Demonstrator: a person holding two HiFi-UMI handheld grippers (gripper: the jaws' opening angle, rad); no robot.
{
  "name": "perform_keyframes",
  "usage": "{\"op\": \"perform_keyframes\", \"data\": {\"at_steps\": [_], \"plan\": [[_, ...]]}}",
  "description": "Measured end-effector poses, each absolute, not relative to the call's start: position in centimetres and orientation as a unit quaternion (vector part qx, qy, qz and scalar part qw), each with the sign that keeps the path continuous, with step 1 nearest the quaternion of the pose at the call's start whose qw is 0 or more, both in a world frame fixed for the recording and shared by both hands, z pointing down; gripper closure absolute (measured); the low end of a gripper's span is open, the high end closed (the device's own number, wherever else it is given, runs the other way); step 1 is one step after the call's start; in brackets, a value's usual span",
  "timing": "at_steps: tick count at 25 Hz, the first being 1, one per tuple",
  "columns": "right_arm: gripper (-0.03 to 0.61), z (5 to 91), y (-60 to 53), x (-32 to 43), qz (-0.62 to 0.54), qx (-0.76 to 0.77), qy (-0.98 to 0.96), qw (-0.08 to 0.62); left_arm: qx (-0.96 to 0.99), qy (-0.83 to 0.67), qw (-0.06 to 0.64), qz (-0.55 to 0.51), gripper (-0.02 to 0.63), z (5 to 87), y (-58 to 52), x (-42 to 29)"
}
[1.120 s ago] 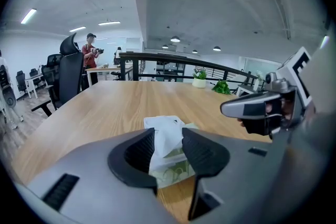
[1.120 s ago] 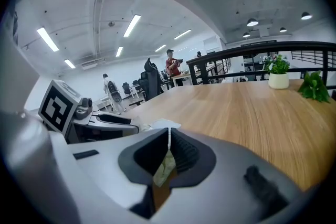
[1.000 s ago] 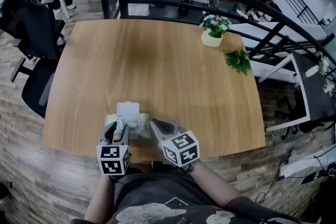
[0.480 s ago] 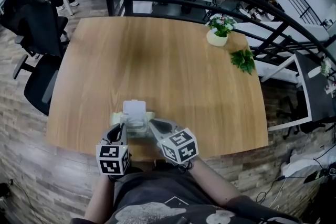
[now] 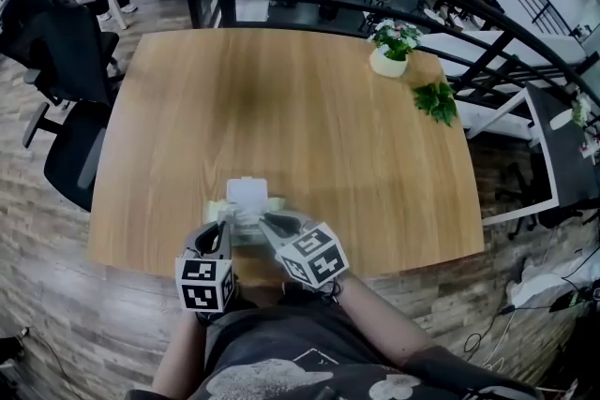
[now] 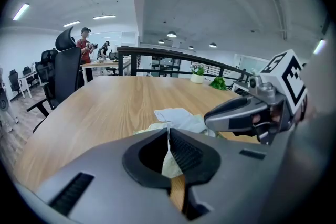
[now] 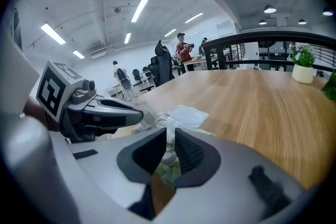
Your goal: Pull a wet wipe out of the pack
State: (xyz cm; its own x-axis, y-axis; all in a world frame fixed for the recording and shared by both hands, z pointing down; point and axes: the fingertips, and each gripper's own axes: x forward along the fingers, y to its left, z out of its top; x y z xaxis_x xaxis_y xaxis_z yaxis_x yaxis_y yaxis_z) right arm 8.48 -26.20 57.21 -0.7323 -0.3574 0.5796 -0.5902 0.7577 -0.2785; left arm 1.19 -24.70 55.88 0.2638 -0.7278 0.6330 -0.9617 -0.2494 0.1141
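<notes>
Since the earlier frame the wet wipe pack [image 5: 246, 220] has been clamped at its near left corner by the left gripper [image 5: 223, 228]. Its fingers, wide apart a second ago, are now closed on the pack's edge. The right gripper [image 5: 269, 222] has been brought in over the pack from the right.

The pack lies near the front edge of the surface [image 5: 281, 108], with its white lid [image 5: 249, 192] flipped open. A white tuft of wipe [image 7: 167, 124] stands out of the opening. It is straddled by the right fingers, which are held narrowly apart and are not judged to be pressing on it yet.

The step in hand is taken to be the reach for the wipe, with the pack steadied. Next, the right fingers are to be closed on the tuft and drawn up and away while the pack is kept pinned.
</notes>
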Motion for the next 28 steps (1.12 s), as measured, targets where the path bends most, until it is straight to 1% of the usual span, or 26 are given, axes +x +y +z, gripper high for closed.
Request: {"op": "perform_keyframes", "data": {"at_steps": [2, 4, 7, 20, 22, 23, 25, 28], "plan": [[0.540, 57.4, -26.3, 8.3, 0.226, 0.263, -0.901, 0.262, 0.757, -0.555, 0.250, 0.237, 0.591, 56.0, -24.8, 1.2], [0.487, 57.6, -26.4, 8.0, 0.225, 0.260, -0.899, 0.272, 0.758, -0.552, 0.250, 0.239, 0.591, 56.1, -24.9, 1.1], [0.471, 57.9, -26.6, 7.8, 0.224, 0.260, -0.895, 0.285, 0.760, -0.551, 0.248, 0.240, 0.591, 56.0, -24.9, 1.1], [0.472, 58.5, -26.9, 7.0, 0.166, 0.255, -0.895, 0.326, 0.763, -0.544, 0.256, 0.237, 0.591, 56.1, -25.0, 1.0], [0.492, 58.6, -26.6, 6.9, 0.150, 0.245, -0.894, 0.344, 0.762, -0.544, 0.258, 0.239, 0.591, 56.2, -25.0, 1.0], [0.529, 58.7, -26.3, 6.9, 0.145, 0.239, -0.893, 0.352, 0.762, -0.543, 0.258, 0.239, 0.591, 56.1, -24.9, 1.0], [0.541, 59.0, -26.0, 6.8, 0.136, 0.235, -0.893, 0.359, 0.763, -0.543, 0.256, 0.237, 0.591, 55.9, -24.9, 1.1], [0.543, 58.8, -26.0, 6.7, 0.135, 0.239, -0.894, 0.354, 0.765, -0.545, 0.252, 0.233, 0.591, 55.6, -25.1, 1.2]]}}
